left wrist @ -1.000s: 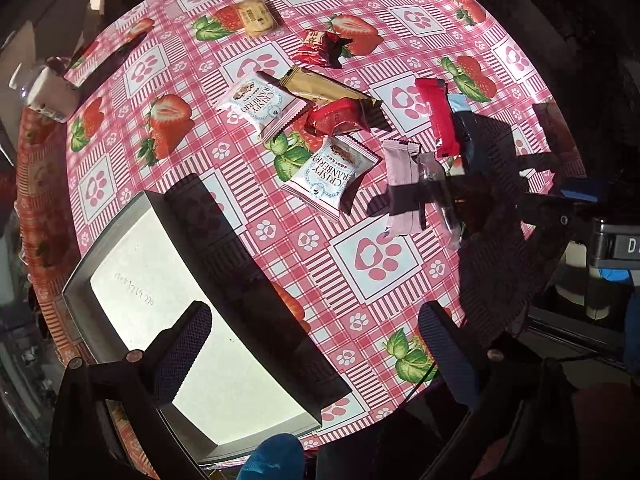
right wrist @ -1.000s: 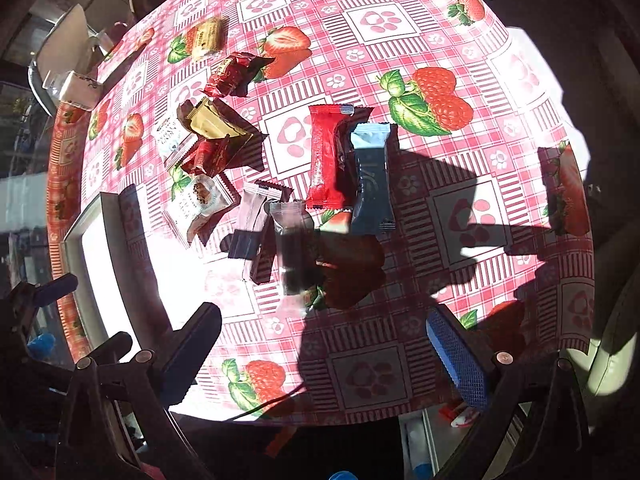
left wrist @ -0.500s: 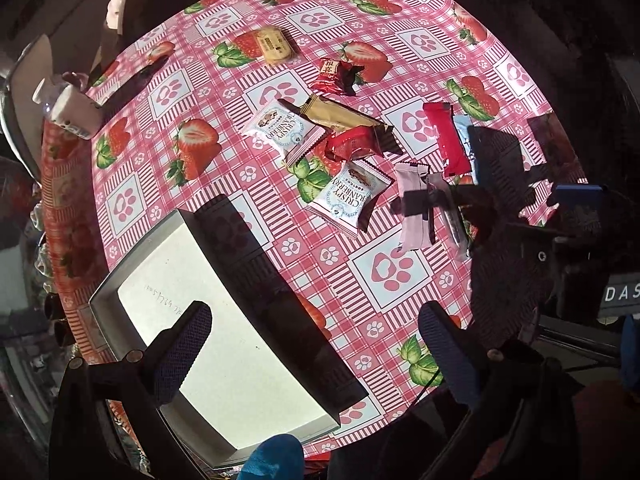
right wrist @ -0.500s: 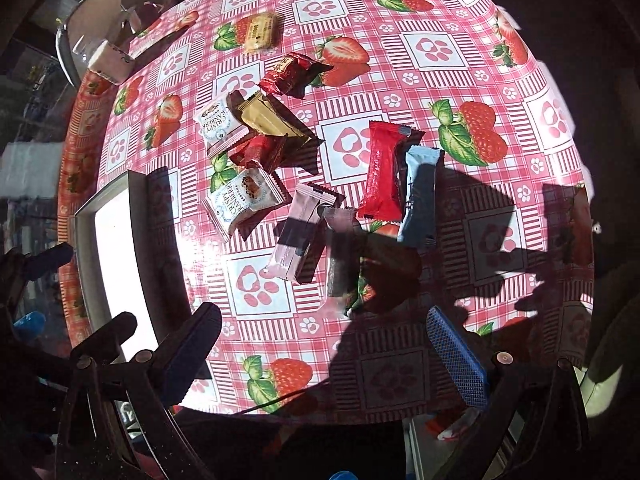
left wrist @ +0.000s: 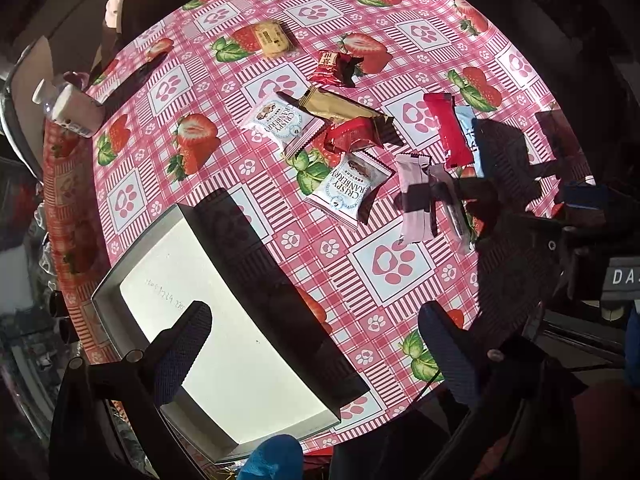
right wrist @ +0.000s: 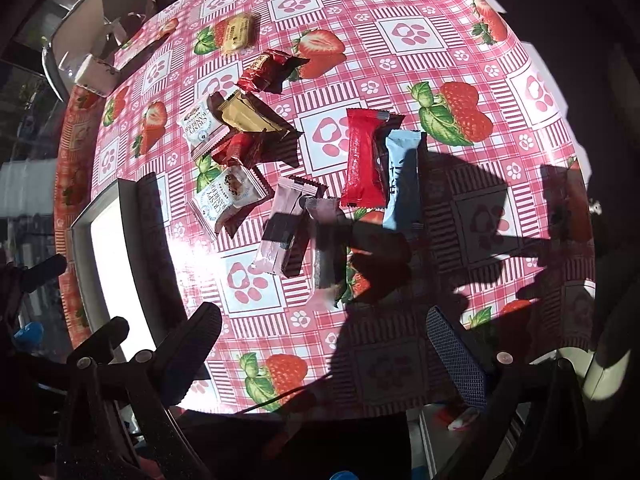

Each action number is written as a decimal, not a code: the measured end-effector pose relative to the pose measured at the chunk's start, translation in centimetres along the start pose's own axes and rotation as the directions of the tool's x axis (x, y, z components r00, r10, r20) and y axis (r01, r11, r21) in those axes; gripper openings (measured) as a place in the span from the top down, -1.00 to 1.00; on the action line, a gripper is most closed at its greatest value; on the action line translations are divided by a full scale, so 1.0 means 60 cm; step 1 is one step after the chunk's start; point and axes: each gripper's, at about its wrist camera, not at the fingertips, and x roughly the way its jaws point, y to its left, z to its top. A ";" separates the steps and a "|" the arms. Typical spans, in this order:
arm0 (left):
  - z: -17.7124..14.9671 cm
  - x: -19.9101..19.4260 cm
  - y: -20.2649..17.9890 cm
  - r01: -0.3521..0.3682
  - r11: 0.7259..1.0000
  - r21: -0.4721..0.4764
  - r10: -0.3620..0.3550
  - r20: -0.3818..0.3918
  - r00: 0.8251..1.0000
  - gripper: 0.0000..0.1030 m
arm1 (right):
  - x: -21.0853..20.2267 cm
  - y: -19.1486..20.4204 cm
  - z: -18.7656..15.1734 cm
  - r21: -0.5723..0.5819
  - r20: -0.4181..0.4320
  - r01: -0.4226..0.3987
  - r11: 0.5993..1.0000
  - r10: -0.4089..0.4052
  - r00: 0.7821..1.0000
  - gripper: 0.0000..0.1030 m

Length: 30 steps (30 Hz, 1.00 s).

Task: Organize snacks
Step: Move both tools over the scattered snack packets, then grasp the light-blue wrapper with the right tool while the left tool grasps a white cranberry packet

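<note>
Several wrapped snacks lie scattered on a strawberry-print tablecloth (left wrist: 192, 92). Among them are two white cranberry packets (left wrist: 348, 190) (left wrist: 282, 122), a gold bar (left wrist: 336, 108), a red bar (left wrist: 450, 132), a light blue bar (right wrist: 402, 176), a pink packet (right wrist: 280, 226) and a yellow biscuit (left wrist: 272, 38). A white open box (left wrist: 224, 344) (right wrist: 112, 256) sits at the table's near left. My left gripper (left wrist: 316, 352) hovers open over the box's right wall. My right gripper (right wrist: 324, 348) hangs open above the near table edge, empty.
A small white bottle (left wrist: 70, 110) lies at the far left table edge, seen also as a bottle (right wrist: 94, 72) in the right wrist view. A blue-gloved fingertip (left wrist: 272, 458) shows at the bottom. The right gripper's body (left wrist: 592, 236) stands at the right table edge.
Both views have pulled back and up from the table, so more of the cloth and the box shows. No snack has moved. Both grippers stay open.
</note>
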 end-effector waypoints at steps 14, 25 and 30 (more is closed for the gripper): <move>0.017 0.057 0.016 -0.018 0.999 -0.035 0.015 -0.069 0.997 -1.00 | 0.044 -0.130 -0.054 0.297 -0.111 -0.002 0.955 0.037 0.993 -1.00; 0.106 0.146 -0.027 -0.051 0.998 0.028 0.054 -0.110 0.992 -1.00 | 0.064 -0.155 -0.083 0.289 -0.181 0.034 0.957 0.020 0.983 -1.00; 0.143 0.192 -0.050 -0.057 0.996 0.067 0.067 -0.143 0.988 -1.00 | 0.068 -0.162 -0.096 0.248 -0.203 0.059 0.967 -0.008 0.979 -1.00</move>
